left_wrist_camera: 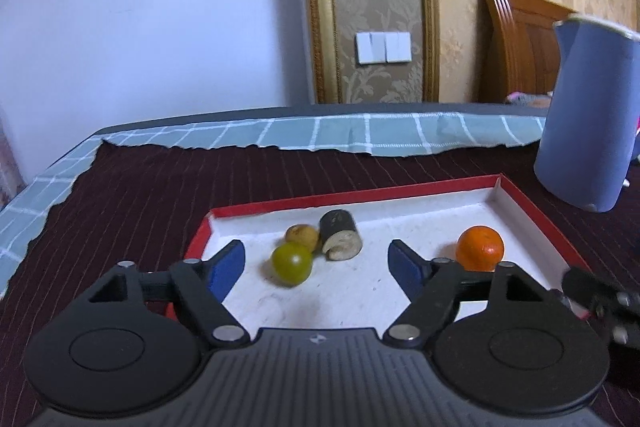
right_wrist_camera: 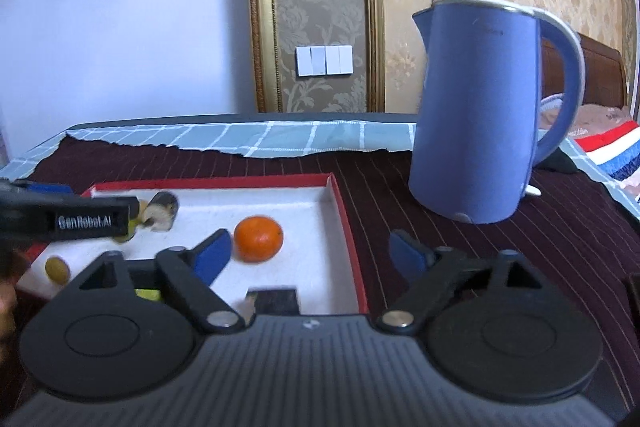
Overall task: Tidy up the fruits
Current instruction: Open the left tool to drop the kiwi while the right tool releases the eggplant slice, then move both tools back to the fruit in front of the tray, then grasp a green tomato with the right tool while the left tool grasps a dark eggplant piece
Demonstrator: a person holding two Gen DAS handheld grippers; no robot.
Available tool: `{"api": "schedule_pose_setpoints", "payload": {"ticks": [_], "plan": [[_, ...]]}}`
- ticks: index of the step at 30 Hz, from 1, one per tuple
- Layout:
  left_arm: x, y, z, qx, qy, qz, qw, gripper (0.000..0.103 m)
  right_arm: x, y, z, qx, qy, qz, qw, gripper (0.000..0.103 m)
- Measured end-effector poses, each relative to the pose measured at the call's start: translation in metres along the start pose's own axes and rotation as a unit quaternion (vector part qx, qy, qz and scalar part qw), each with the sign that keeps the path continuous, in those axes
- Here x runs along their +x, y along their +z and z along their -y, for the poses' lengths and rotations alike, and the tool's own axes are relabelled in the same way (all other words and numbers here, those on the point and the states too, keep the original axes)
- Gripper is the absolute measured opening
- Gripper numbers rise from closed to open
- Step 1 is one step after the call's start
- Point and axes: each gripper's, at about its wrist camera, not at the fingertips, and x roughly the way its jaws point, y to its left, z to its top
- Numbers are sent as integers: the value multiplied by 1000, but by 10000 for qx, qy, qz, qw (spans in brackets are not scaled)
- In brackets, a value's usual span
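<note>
A white tray with a red rim (left_wrist_camera: 532,205) lies on the dark cloth. In it are an orange (left_wrist_camera: 480,248), a green round fruit (left_wrist_camera: 291,263), a small brownish fruit (left_wrist_camera: 301,235) and a cut banana piece with black skin (left_wrist_camera: 341,235). My left gripper (left_wrist_camera: 316,261) is open and empty, low over the tray, with the green fruit between its fingers. My right gripper (right_wrist_camera: 310,253) is open and empty over the tray's right rim (right_wrist_camera: 348,227); the orange (right_wrist_camera: 258,238) lies just beyond its left finger. A small yellowish fruit (right_wrist_camera: 57,269) and a dark piece (right_wrist_camera: 276,301) also lie in the tray.
A blue electric kettle (right_wrist_camera: 476,111) stands on the cloth right of the tray; it also shows in the left wrist view (left_wrist_camera: 588,115). A checked light-blue cloth (left_wrist_camera: 360,135) covers the table's far edge. The left gripper's body (right_wrist_camera: 80,221) crosses the right view.
</note>
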Motion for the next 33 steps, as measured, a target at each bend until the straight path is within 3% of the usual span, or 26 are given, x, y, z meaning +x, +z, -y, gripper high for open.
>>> {"api": "schedule_pose_setpoints", "payload": {"ticks": [6,14,19,23,26,30,33], "plan": [[-25,-22,-6,-19,186,147,9997,80,-32,-33,-8,-295,344,-101,9989,90],[-37,-44,-16,-303,7,-20,9995,80,-33,-61,-24,-870,707,-586,9920,88],[-44,-53,-13,-176,-59,36,9998,80,-21,-59,-32,-1026,915,-763,9876,73],[-46,-57,-13,-158,-82,25,9998,80,-14,-63,-36,-1118,971,-904,9848,35],[-47,-59,-14,-172,-184,1,9997,80,-19,-65,-37,-1143,929,-861,9853,31],[-55,-65,-7,-15,-622,64,9980,80,-27,-66,-30,-975,826,-736,9891,31],[-66,-70,7,298,-957,236,9947,80,-34,-67,-21,-849,483,-572,9936,31]]}}
